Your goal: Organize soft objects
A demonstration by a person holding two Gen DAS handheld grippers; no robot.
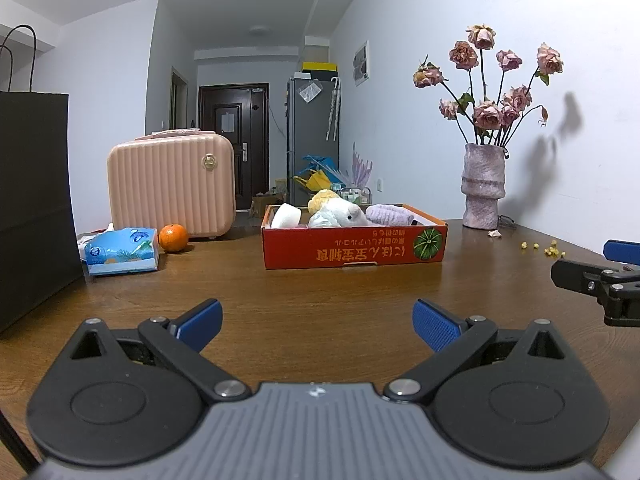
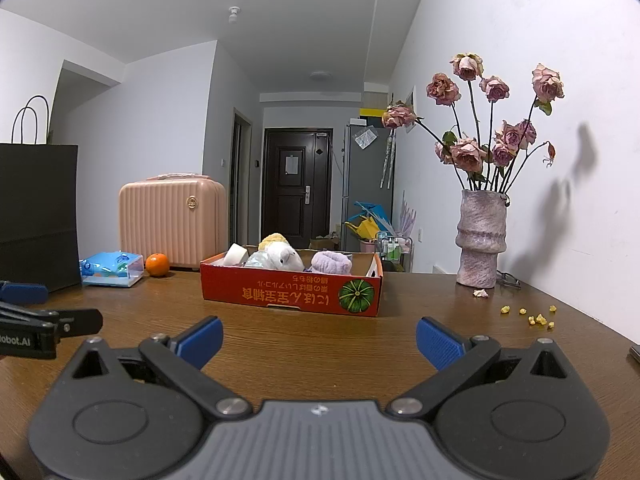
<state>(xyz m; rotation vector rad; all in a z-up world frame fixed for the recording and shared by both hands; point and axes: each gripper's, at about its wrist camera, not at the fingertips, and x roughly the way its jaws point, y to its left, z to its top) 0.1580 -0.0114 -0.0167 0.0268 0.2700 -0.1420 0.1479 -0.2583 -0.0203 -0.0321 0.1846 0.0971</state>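
A red cardboard box (image 1: 354, 250) (image 2: 290, 294) stands on the wooden table ahead of both grippers. It holds a white plush animal (image 1: 340, 216) (image 2: 282, 259), a yellow soft thing (image 1: 322, 198) (image 2: 272, 239), a lilac fluffy cloth (image 1: 390, 215) (image 2: 331, 262) and a white roll (image 1: 286, 216) (image 2: 236, 255). My left gripper (image 1: 318, 324) is open and empty above the table, short of the box. My right gripper (image 2: 319, 340) is open and empty too; it shows at the right edge of the left wrist view (image 1: 600, 276).
A blue tissue pack (image 1: 122, 250) (image 2: 112, 268) and an orange (image 1: 173, 237) (image 2: 157, 265) lie left of the box, before a pink case (image 1: 172, 190) (image 2: 172, 222). A black paper bag (image 1: 34, 200) stands far left. A vase of dried roses (image 1: 483, 186) (image 2: 480, 240) and yellow crumbs (image 2: 536, 317) are at right.
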